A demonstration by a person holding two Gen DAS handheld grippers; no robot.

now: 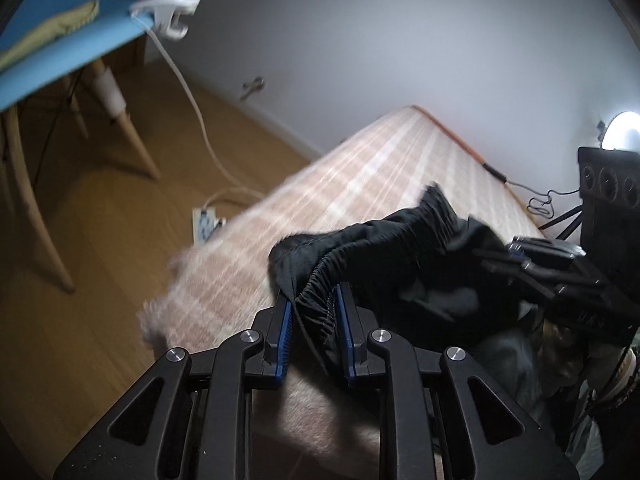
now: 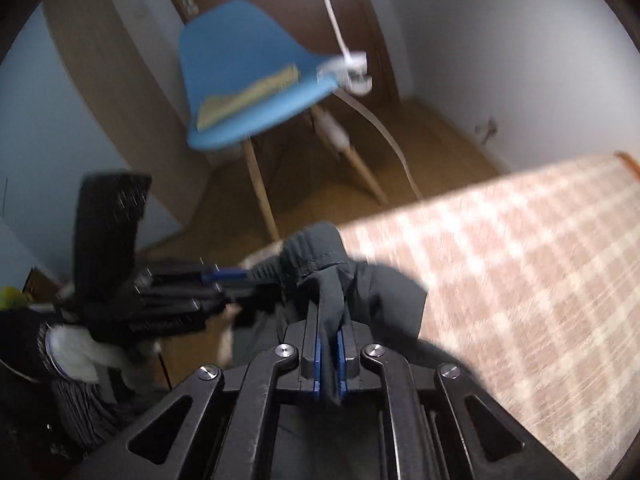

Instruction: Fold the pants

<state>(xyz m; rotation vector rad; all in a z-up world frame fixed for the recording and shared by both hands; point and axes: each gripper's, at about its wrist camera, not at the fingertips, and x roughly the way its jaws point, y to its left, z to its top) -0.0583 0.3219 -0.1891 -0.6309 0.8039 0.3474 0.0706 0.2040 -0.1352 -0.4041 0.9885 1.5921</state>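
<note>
Black pants (image 1: 400,264) bunched at the elastic waistband over the plaid bed (image 1: 360,172).

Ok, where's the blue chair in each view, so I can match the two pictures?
Left wrist: chair at the top-left corner, only part of its seat and legs in frame.
Right wrist: chair upper centre, whole seat visible.
Shared landmark: the white clip on the seat's edge.

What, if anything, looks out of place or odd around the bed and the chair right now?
The black pants are bunched in a heap at the edge of the plaid bed cover, pinched by the left gripper and the right gripper. A white clamp with a trailing cable is clipped to the blue chair, an unusual spot.
</note>
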